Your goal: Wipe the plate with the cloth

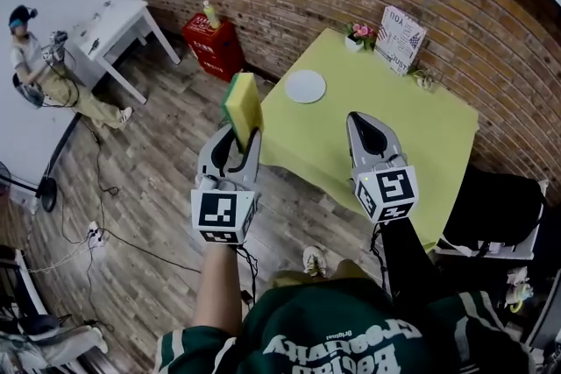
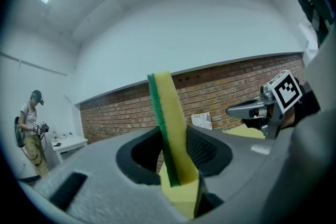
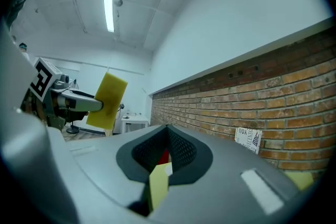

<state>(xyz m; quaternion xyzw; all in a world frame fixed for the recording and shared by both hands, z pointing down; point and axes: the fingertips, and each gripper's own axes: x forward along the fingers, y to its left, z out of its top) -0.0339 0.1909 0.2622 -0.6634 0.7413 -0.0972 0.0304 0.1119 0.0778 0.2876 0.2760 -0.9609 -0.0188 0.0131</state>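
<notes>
Wearing a green shirt [image 1: 351, 342] with white lettering, nearest the lens, and standing on the wood floor [image 1: 158, 188] short of the lime-green table [image 1: 412, 123]. Holding a gripper out level in each hand, both aimed toward the table. Clamping a sponge [image 1: 242, 103] in the left gripper [image 1: 246, 136], with the jaws pinched almost together on its lower end. Showing the yellow body upright and clear above them, with a green scouring face on one side. Treating this sponge as the cloth, and seeing no other wiper anywhere. Carrying nothing in the right gripper [image 1: 369, 120], its jaws drawn together to a point. Locating the plate [image 1: 305, 87], white and bare, lying flat close to the table's left edge, well apart from both grippers and untouched. Judging the stage as approach, with the wiping not yet begun.

Flagging hazards:
- Gripping the sponge by one end only, so risking it folding over or twisting out of the jaws once pressed flat on the plate.
- Wiping with nothing steadying the plate, so risking a slide off the nearby edge onto the floor, with the right jaws closed and unfit to brace it.
- Reaching across, so risking a knock to the flower pot [image 1: 359, 34] and the printed card [image 1: 401, 38] at the far corner.
- Stepping closer, so risking a snag on the cables [image 1: 96, 232] trailing over the floor to the left.
</notes>
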